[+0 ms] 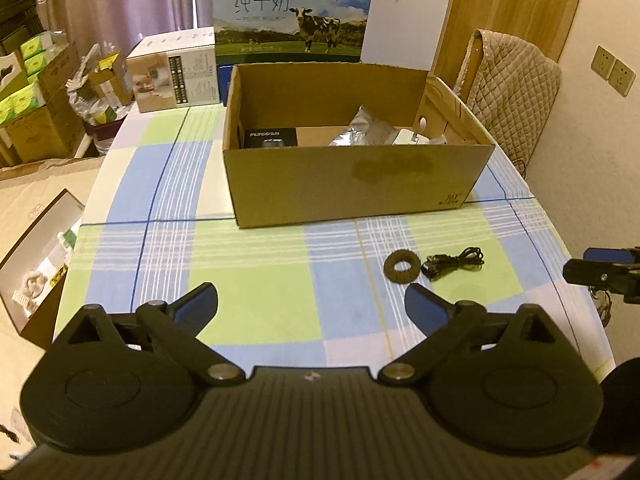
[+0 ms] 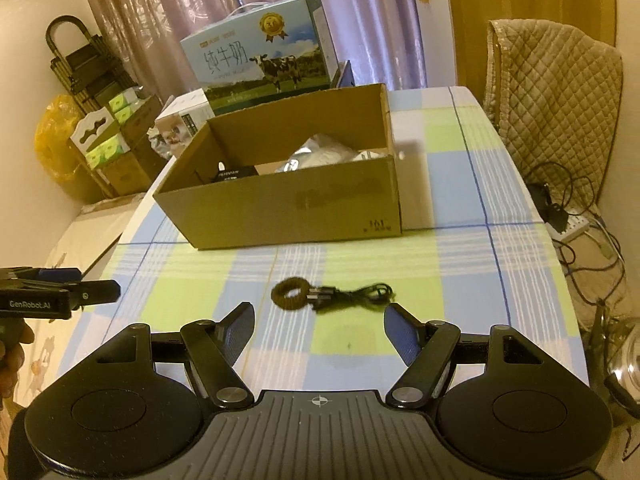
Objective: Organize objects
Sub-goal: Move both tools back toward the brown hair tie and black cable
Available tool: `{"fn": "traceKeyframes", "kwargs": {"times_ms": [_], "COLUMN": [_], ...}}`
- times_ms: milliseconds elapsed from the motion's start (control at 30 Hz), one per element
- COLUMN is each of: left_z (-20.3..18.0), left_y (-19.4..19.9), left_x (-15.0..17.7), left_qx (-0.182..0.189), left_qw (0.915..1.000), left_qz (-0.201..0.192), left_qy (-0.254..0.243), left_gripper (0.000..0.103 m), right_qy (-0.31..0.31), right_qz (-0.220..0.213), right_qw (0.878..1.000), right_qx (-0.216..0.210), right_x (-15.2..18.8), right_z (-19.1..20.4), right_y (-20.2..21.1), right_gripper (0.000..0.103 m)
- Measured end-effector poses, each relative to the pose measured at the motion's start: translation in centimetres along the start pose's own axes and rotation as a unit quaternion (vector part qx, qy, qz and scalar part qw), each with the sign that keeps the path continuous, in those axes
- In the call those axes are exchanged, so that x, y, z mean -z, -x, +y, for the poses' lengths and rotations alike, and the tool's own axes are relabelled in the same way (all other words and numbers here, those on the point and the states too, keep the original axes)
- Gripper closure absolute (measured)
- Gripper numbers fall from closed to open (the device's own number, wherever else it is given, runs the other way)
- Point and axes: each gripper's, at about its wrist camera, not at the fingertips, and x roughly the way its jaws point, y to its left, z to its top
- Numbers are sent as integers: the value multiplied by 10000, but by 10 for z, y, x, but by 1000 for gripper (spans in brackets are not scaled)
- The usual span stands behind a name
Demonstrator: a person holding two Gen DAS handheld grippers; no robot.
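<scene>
Both pairs of fingers stand wide apart and hold nothing: our left gripper hovers over bare checked cloth, our right gripper just short of the last loose things. Beyond both sets of fingers sits the cardboard box, open-topped, likely the collecting place, since a black carton, a silver pouch and something white already lie inside. Its near wall rises between us and the interior, so anything carried must clear that rim. Behind it stand a milk carton and a smaller white box, out of our way. On the table, just ahead of the right fingers, the black cable lies loosely coiled, touching or nearly touching the brown ring to its left. We judge the right side better placed for either.
</scene>
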Motion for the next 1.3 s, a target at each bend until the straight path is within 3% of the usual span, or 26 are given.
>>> {"fn": "traceKeyframes", "kwargs": {"times_ms": [367,667,1033,1300], "left_z": [-8,-17,-26,-34], "left_y": [0,-11,-24,-42], "left_x": [29,36,33,23], "left_qx": [-81,-9,103,504], "left_qw": [9998,9996,9989,9955], "left_qz": [128,266,342,355], "left_qy": [-88,-135,-310,-725], "left_gripper": [1,1,1,2], "right_qy": [-28,-143,39,879], "right_qz": [235,332,434,696], "right_qw": [9996,9992,9989,9936], "right_qx": [135,142,148,127], "right_x": [40,49,39,14], "right_z": [-12,-21,-23,-22], "right_y": [1,-3,-11,-42], "right_gripper": [34,34,34,34]}}
